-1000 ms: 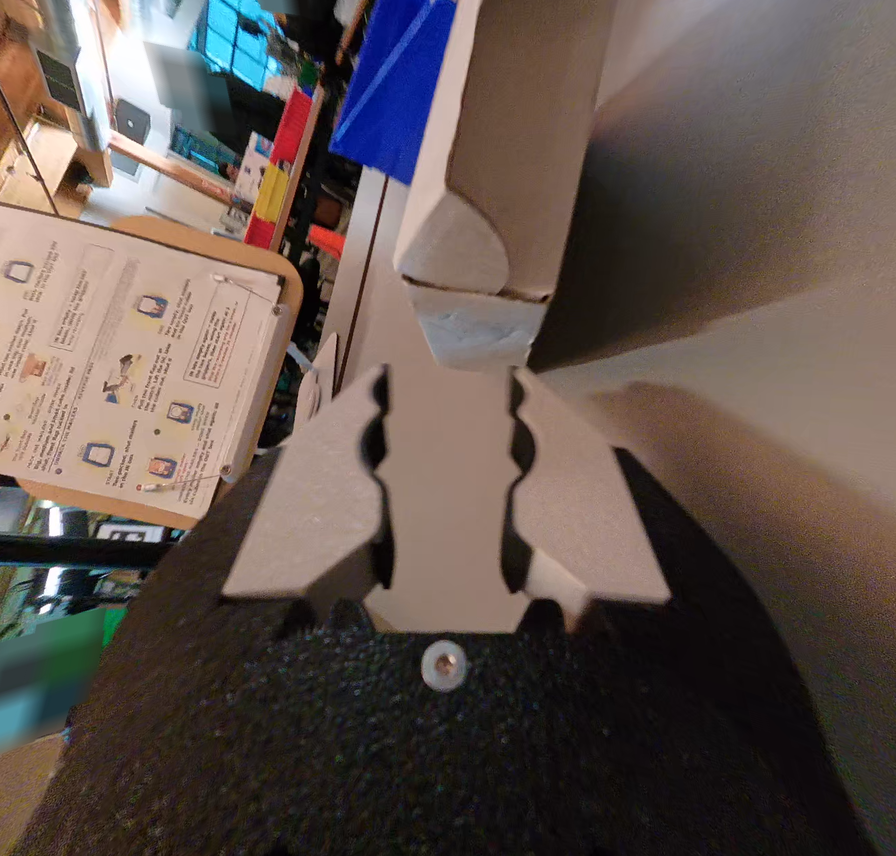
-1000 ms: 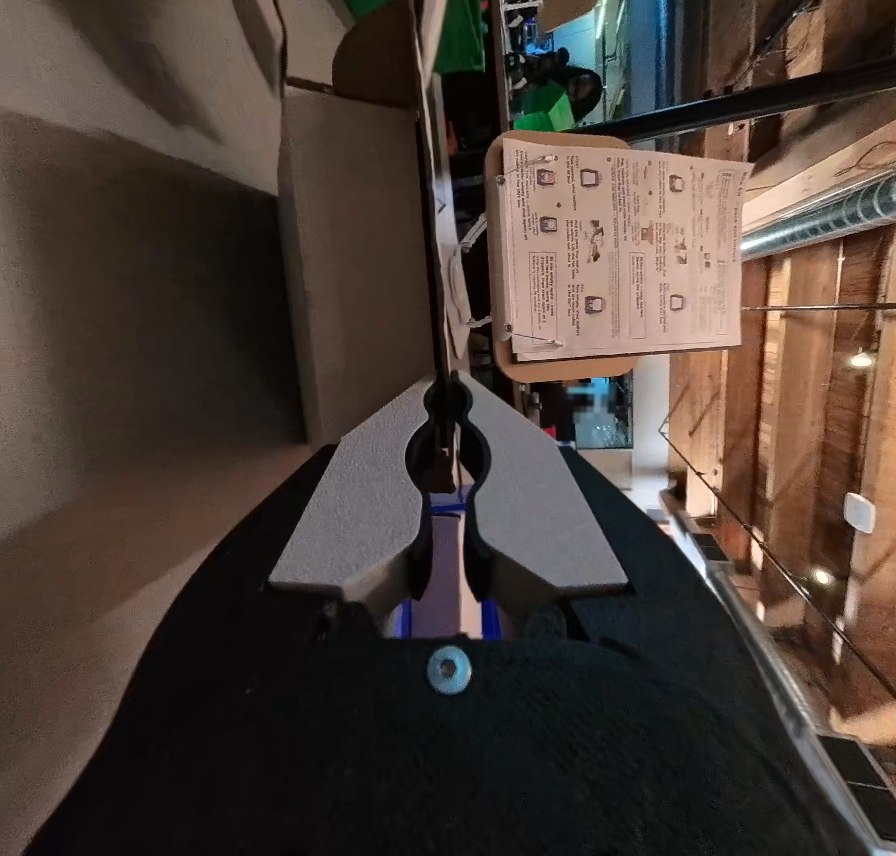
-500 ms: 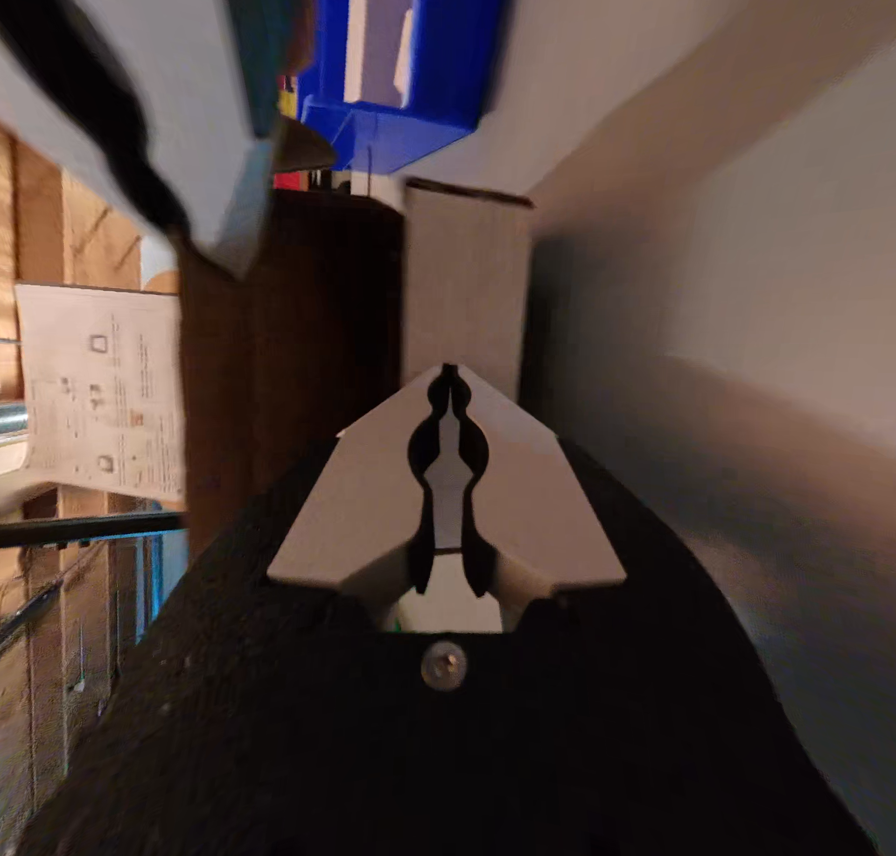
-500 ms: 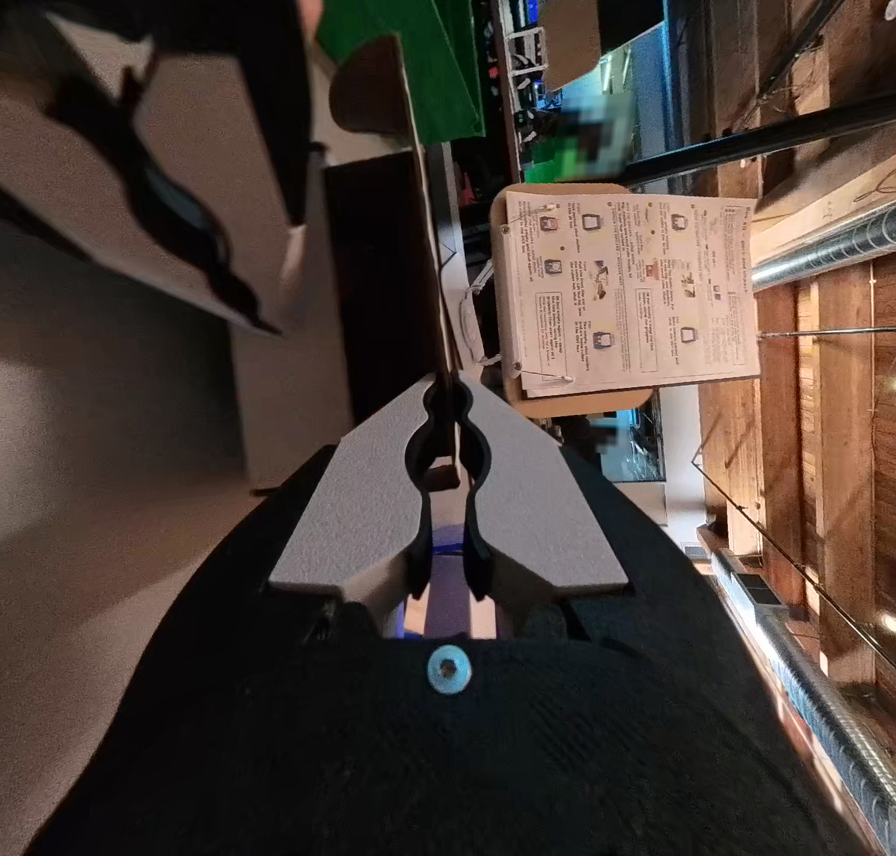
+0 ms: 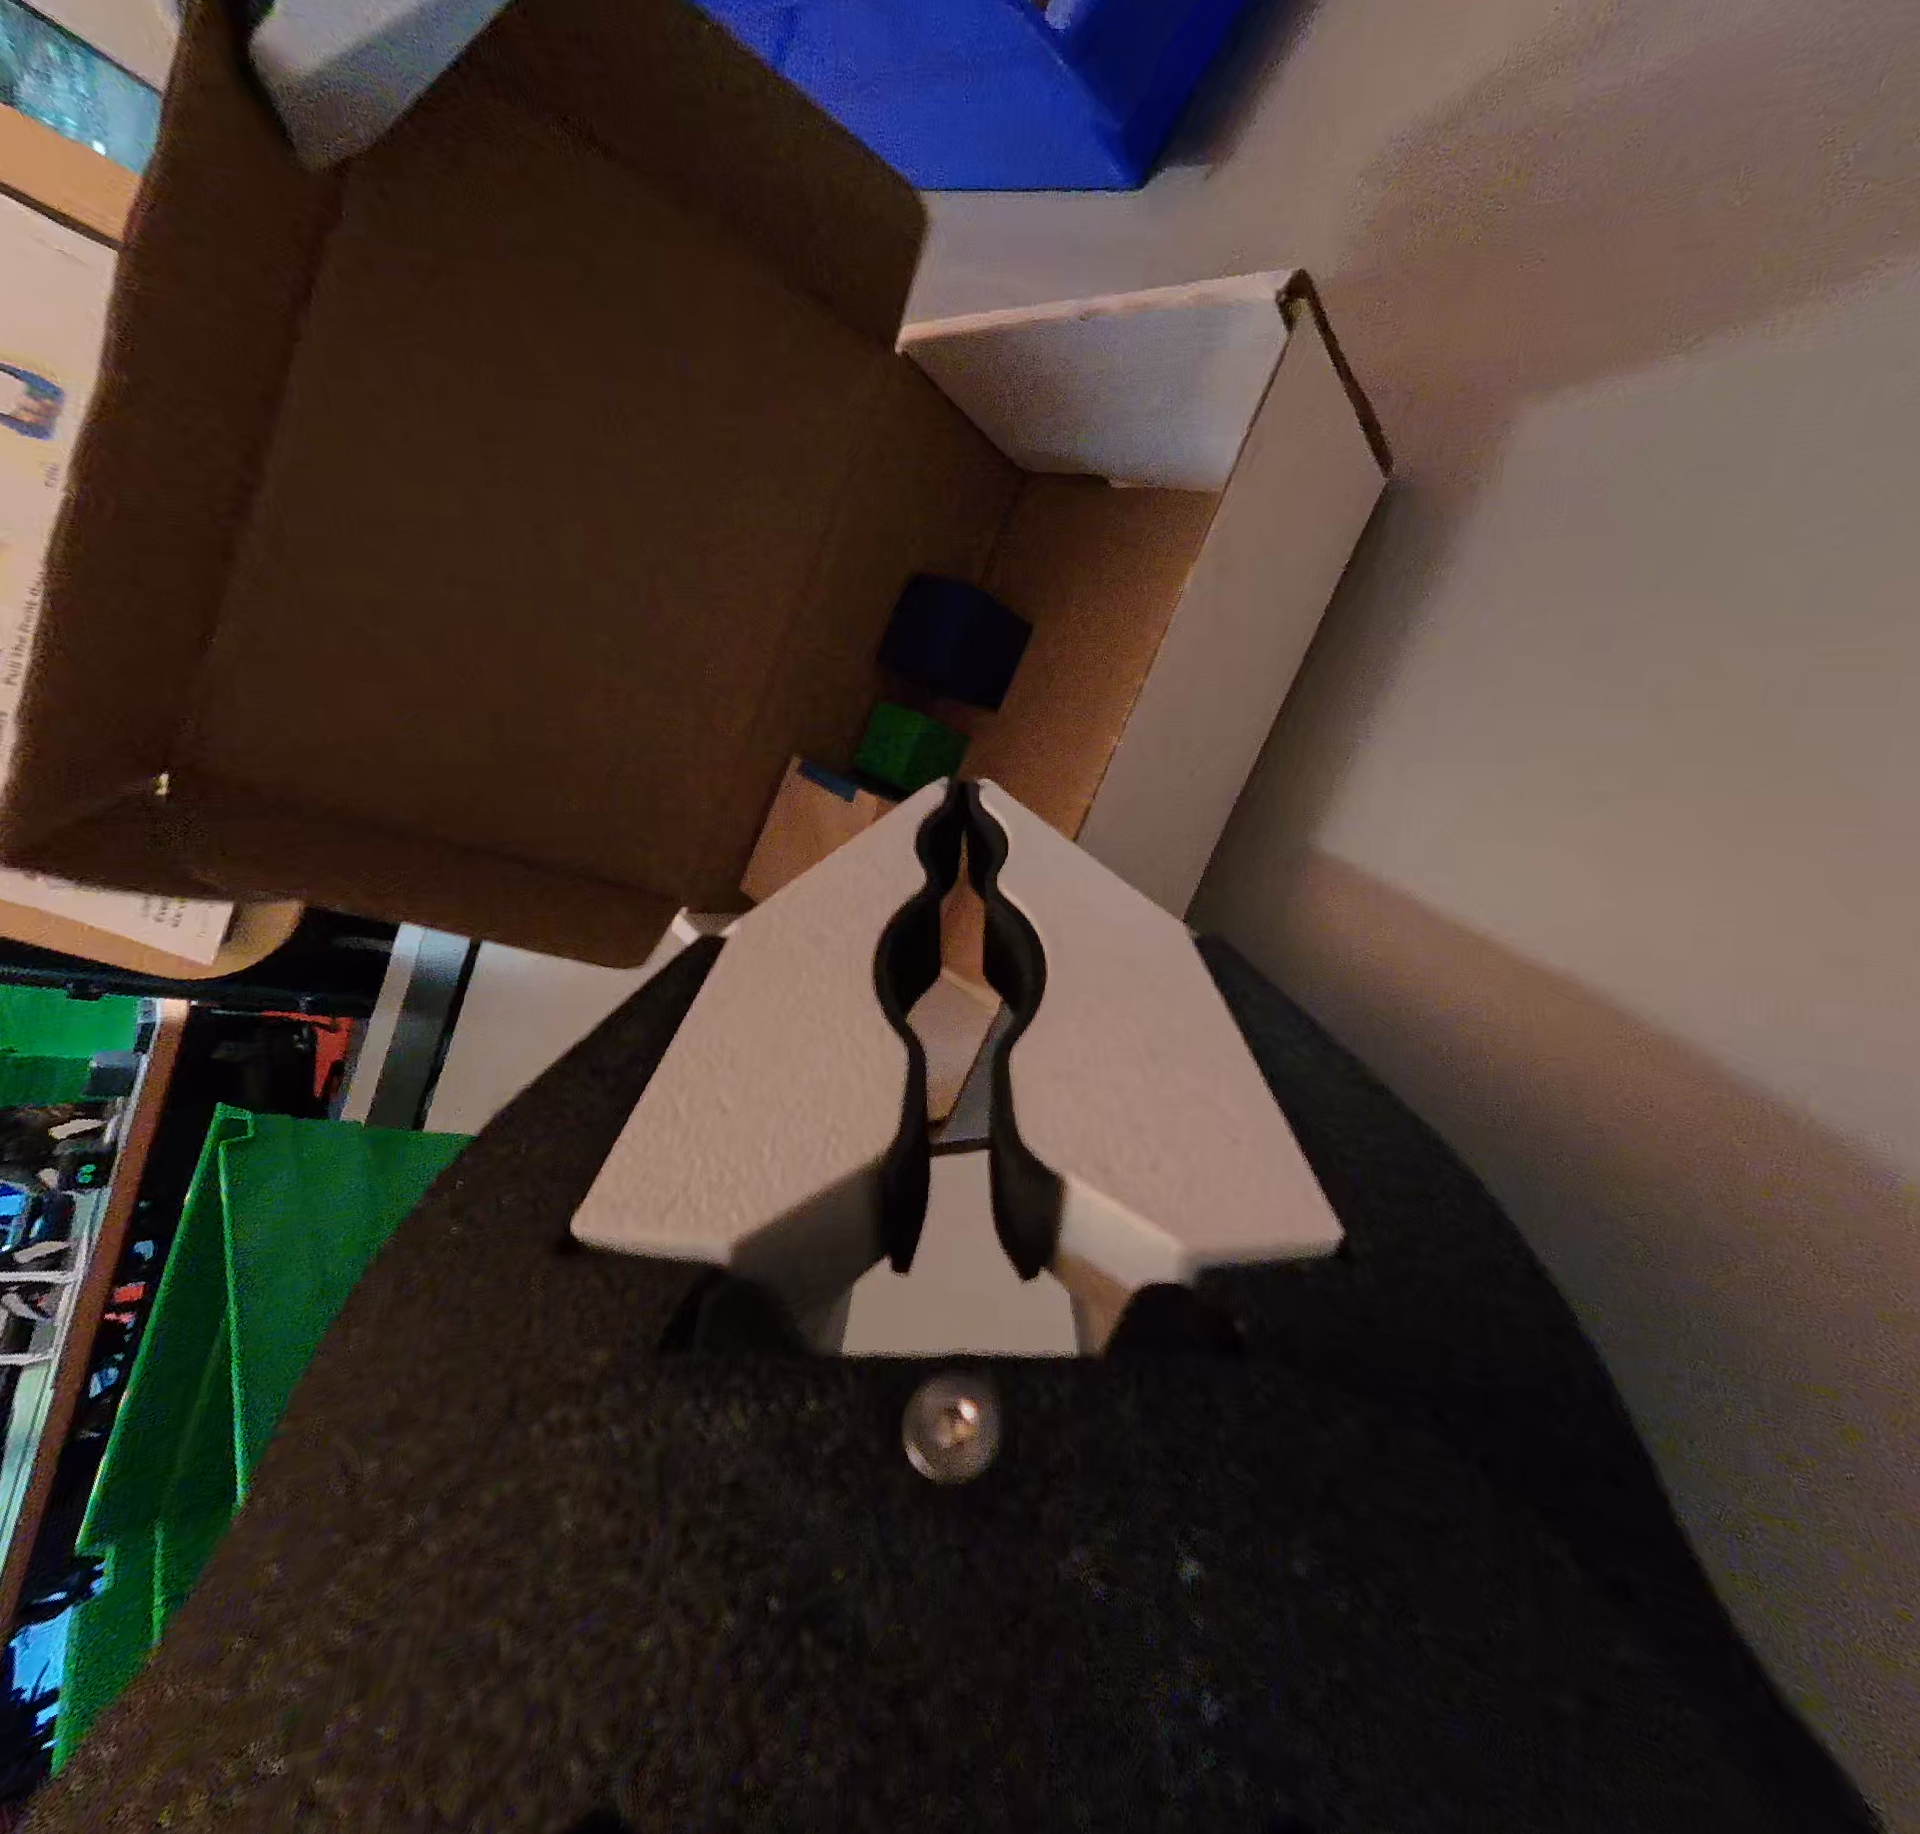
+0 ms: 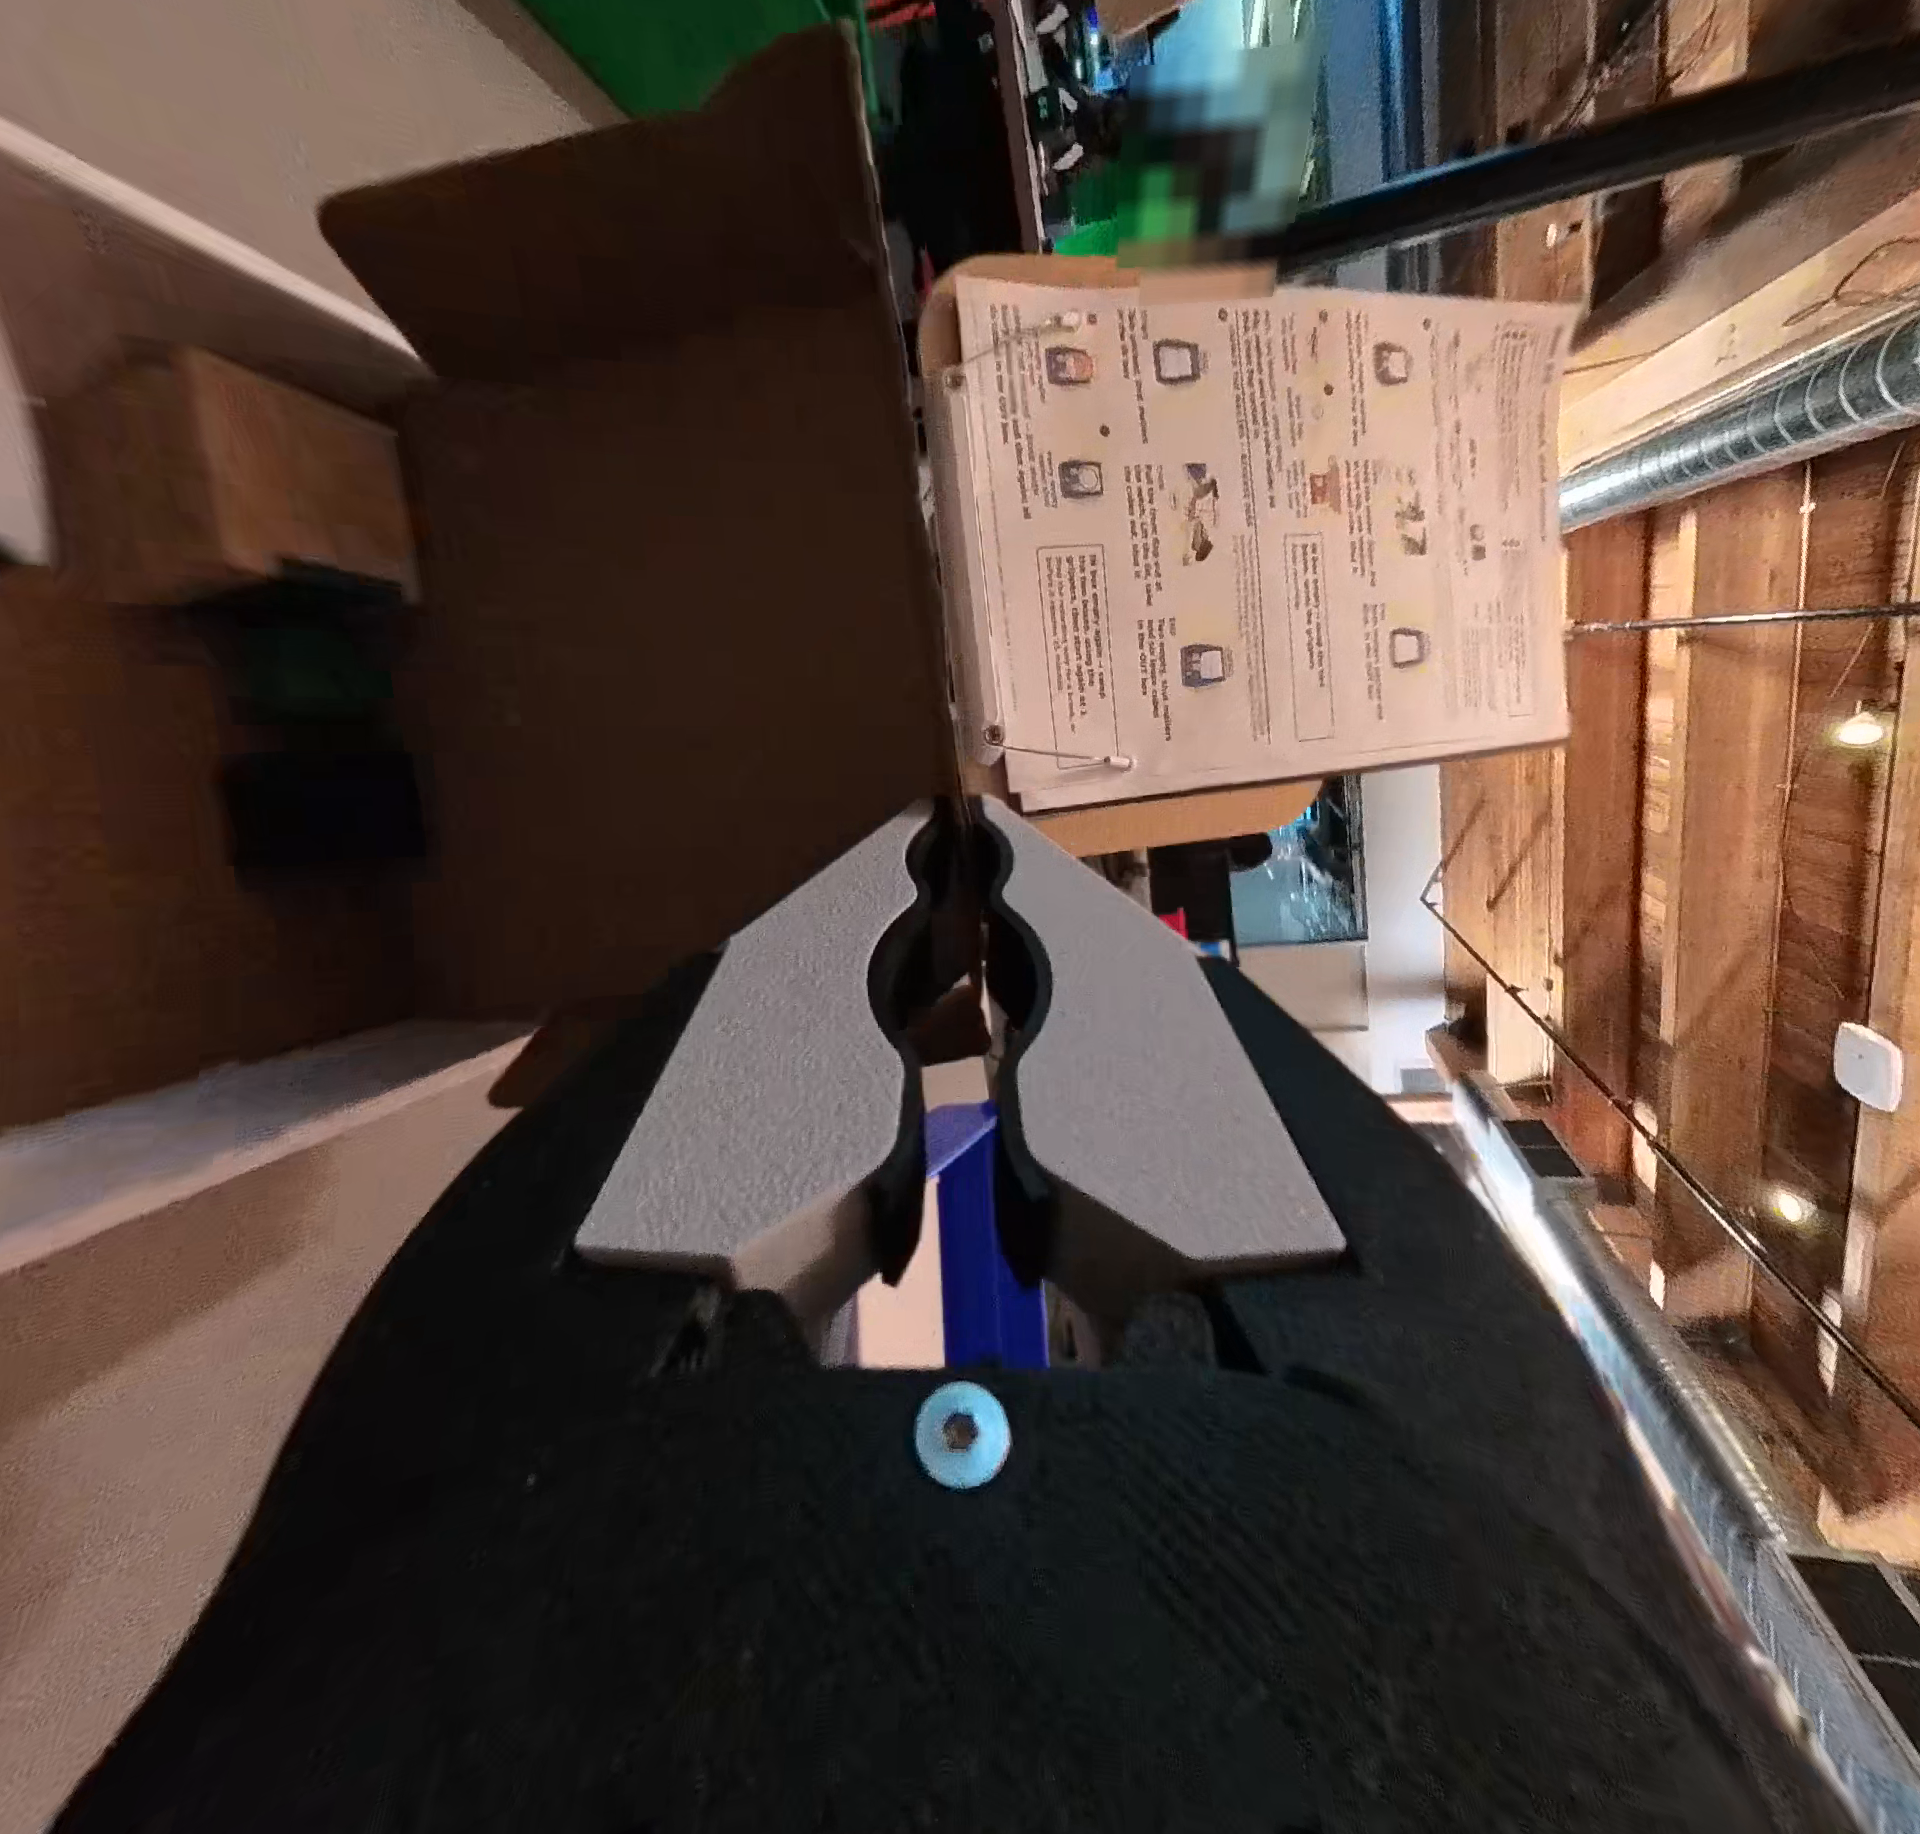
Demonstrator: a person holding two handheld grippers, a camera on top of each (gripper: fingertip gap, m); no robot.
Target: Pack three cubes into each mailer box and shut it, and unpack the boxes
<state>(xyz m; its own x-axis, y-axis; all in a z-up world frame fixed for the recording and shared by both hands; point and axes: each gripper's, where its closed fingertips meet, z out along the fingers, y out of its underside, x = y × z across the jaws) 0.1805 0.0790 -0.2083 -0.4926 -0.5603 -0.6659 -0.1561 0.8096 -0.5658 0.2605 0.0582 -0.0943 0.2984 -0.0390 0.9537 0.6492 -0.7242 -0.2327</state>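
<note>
Swung wide since a second ago, the mailer box [image 5: 1226, 579] lid [image 5: 540, 496] now stands up, baring the inside, so I judge unpacking can start. Right gripper [image 6: 961, 828] is clamped on the lid's edge. Left gripper [image 5: 961, 808] is pressed together, empty, at the box's near wall. Just beyond its tips lie the green cube [image 5: 909, 745], then the blue cube [image 5: 951, 641]; a third cannot be made out

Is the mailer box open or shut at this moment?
Open. The mailer box has its brown lid swung up, exposing a blue cube and green cube inside.
</note>
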